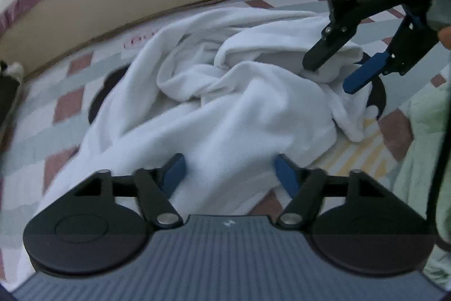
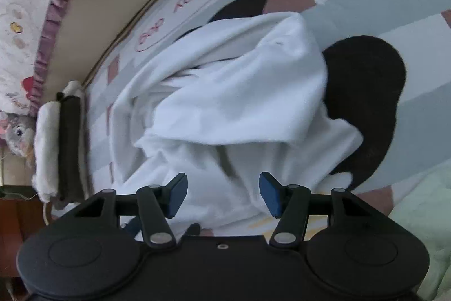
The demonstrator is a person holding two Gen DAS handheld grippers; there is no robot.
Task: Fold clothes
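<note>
Currently | white garment point(image 1: 214, 109) lay crumpled on checked sheet point(image 1: 70, 92) | left gripper point(image 1: 229, 171) released | right gripper point(image 2: 222, 193) released, apparently straddling a far-right fold.

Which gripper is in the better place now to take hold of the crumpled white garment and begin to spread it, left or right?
Probably the right gripper: its open fingers already straddle a raised fold of the white garment. The left gripper is also open, but hangs at the near edge with flat cloth between its fingers.

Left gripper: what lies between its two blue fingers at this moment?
In the left wrist view, only the crumpled white garment lies between the open fingers of the left gripper; the patterned sheet shows beside it.
</note>
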